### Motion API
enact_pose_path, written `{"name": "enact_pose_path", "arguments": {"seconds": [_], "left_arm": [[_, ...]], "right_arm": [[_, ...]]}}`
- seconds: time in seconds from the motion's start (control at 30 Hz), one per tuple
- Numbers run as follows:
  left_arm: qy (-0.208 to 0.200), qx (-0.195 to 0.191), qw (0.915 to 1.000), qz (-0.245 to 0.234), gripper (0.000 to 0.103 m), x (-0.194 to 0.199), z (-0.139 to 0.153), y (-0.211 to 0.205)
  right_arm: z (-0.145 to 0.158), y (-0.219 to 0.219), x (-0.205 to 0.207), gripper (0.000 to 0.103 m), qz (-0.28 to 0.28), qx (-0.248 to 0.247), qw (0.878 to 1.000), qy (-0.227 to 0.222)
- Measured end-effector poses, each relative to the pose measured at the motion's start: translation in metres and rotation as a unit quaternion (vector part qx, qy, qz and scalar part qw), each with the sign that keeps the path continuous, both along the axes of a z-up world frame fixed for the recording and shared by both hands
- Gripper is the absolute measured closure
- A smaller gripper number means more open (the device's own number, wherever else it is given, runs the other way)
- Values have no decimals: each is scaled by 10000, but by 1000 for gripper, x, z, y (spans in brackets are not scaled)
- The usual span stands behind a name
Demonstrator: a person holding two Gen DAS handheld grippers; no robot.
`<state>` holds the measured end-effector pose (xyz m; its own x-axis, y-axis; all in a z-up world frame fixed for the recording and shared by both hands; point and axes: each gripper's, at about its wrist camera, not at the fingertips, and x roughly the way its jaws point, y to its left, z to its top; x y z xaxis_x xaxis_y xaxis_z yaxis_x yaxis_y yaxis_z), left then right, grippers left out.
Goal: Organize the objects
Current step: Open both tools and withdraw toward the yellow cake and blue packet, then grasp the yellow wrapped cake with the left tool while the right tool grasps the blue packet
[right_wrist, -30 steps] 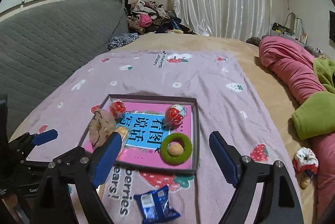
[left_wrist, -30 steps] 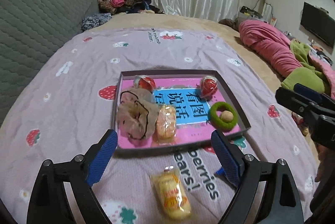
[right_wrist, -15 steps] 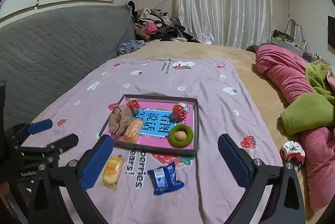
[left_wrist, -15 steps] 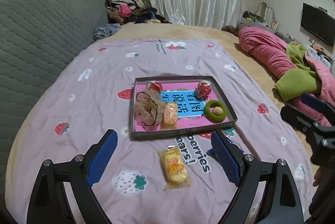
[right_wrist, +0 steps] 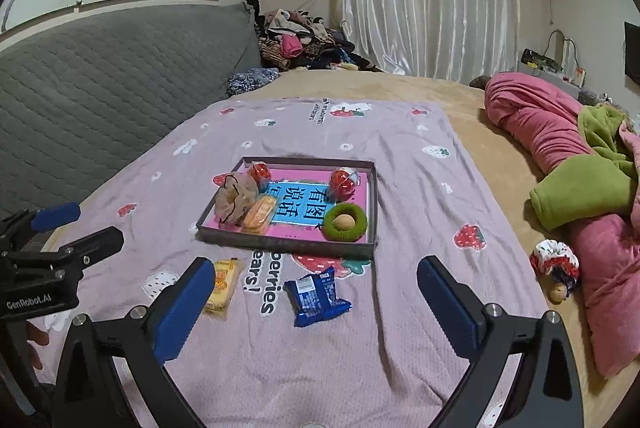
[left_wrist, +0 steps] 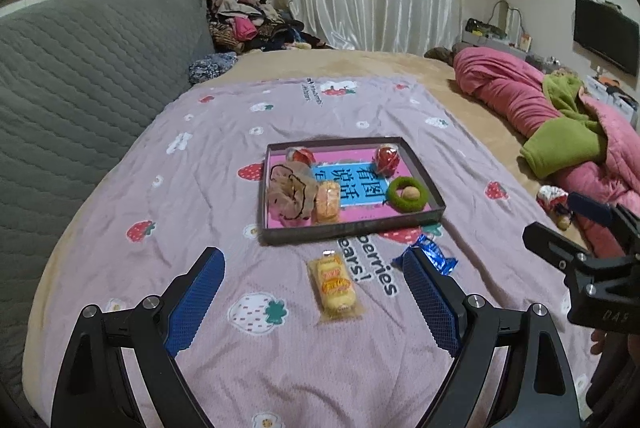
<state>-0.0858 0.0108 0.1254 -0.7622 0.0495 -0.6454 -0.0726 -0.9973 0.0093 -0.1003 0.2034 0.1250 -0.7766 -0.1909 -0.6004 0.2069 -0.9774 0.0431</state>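
Note:
A grey tray [left_wrist: 348,228] [right_wrist: 280,242] with a pink and blue card sits on the purple strawberry blanket. It holds a beige scrunchie [left_wrist: 286,194], an orange snack pack [left_wrist: 328,200], two red balls [left_wrist: 386,158] and a green ring [left_wrist: 408,194] around a nut. A yellow snack pack [left_wrist: 334,286] [right_wrist: 222,284] and a blue snack pack [right_wrist: 316,296] [left_wrist: 434,256] lie on the blanket in front of the tray. My left gripper [left_wrist: 312,302] is open and empty above the yellow pack. My right gripper [right_wrist: 314,306] is open and empty above the blue pack.
A grey quilted sofa back [left_wrist: 80,76] stands on the left. Pink and green bedding [right_wrist: 560,156] lies on the right, with a small red and white scrunchie [right_wrist: 554,262] beside it. Clothes [right_wrist: 296,42] are piled at the back by the curtain.
Both grippers have pulled back and up from the tray. The tray looks smaller and farther, and the yellow and blue packs now show in full.

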Motion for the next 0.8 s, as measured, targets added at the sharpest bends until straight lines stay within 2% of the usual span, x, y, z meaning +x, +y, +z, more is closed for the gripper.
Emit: {"name": "enact_pose_path", "arguments": {"seconds": [0.33, 0.8], "left_arm": [[-236, -53, 9997, -26, 12, 4, -26, 6], [-606, -45, 9981, -127, 12, -19, -63, 13]], "right_arm": [[-12, -2, 4, 1, 69, 126, 9999, -71], [-34, -3, -11, 1, 77, 263, 9991, -315]]}}
